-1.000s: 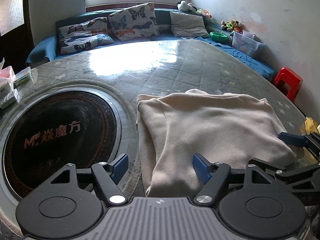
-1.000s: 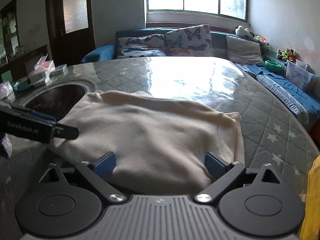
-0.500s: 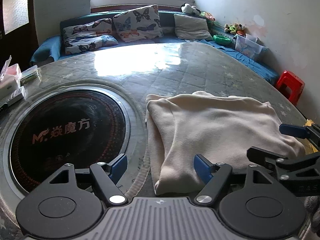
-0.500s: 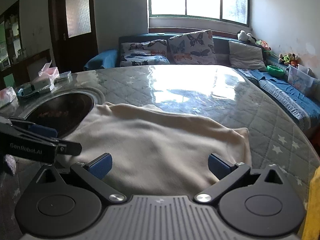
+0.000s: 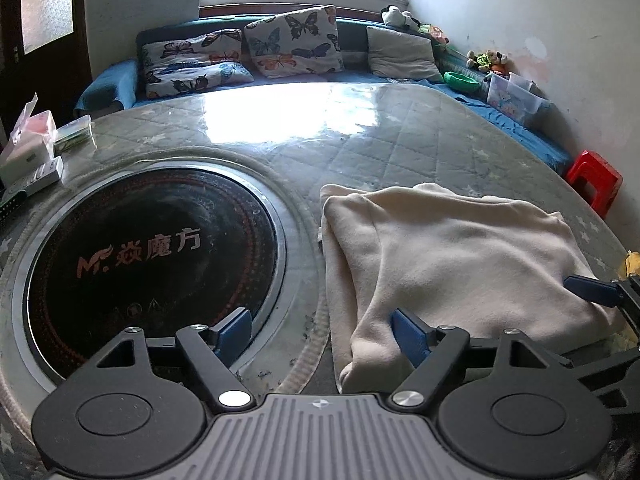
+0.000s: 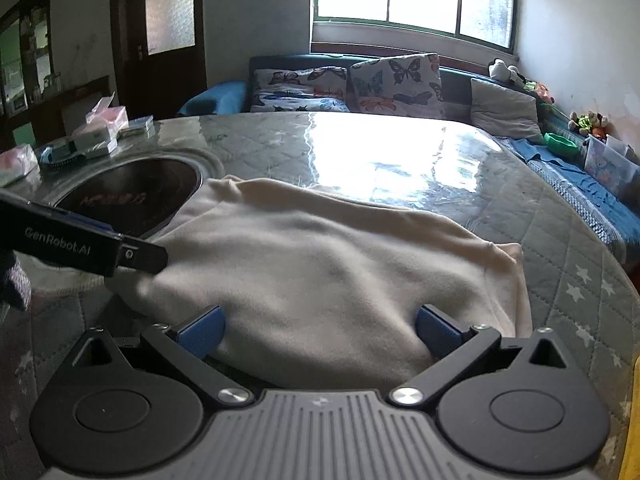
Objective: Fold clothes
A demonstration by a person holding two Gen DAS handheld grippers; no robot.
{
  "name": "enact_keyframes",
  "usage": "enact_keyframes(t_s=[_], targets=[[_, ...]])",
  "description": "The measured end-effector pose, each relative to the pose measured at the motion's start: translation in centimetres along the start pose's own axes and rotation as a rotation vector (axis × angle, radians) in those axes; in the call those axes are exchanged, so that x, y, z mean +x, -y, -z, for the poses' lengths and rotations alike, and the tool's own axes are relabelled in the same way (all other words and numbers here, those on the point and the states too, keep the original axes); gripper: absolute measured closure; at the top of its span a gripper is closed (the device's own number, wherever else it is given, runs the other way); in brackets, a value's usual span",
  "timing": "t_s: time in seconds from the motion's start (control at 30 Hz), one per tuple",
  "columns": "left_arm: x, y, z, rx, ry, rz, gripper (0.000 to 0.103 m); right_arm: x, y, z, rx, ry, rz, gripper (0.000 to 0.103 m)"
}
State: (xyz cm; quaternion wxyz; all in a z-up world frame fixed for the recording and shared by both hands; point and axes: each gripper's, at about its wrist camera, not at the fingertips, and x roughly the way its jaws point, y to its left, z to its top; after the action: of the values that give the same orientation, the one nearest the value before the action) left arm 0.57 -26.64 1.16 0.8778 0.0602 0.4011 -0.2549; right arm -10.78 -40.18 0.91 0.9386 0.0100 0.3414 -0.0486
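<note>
A cream folded garment (image 5: 452,256) lies flat on the quilted round table (image 5: 384,144), right of the black hob. My left gripper (image 5: 322,332) hovers at the garment's near left corner. Its jaws are opening, with that corner's edge loose between them and the right fingertip (image 5: 408,336) beside the cloth. The right gripper (image 6: 318,332) is open wide at the near edge of the garment (image 6: 320,264), cloth bulging between its blue fingertips without being pinched. Each gripper shows in the other's view: the right one (image 5: 592,292), the left one (image 6: 92,244).
A round black induction hob (image 5: 148,256) is set into the table on the left. Tissue packs and small boxes (image 5: 32,148) sit at the far left edge. A sofa with butterfly cushions (image 5: 292,40) runs behind the table. A red stool (image 5: 596,180) stands at the right.
Both grippers have drawn back slightly, so the garment sits a little farther ahead in both views. Their jaws stand slightly wider than before. The garment itself has not moved.
</note>
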Motion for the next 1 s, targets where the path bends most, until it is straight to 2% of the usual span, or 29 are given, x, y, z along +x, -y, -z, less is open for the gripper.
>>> enact_keyframes(t_s=[0.23, 0.63, 1.0], targets=[[-0.3, -0.3, 0.0, -0.003, 0.0, 0.003, 0.021, -0.3, 0.9, -1.8, 0.003, 0.012, -0.013, 0.0], [-0.3, -0.5, -0.1, -0.002, -0.006, 0.018, 0.02, 5.2, 3.0, -6.3, 0.078, -0.024, 0.035, 0.0], [-0.3, -0.7, 0.0, -0.001, -0.01, 0.031, 0.02, 8.3, 2.3, -6.6, 0.079, -0.058, 0.072, 0.0]])
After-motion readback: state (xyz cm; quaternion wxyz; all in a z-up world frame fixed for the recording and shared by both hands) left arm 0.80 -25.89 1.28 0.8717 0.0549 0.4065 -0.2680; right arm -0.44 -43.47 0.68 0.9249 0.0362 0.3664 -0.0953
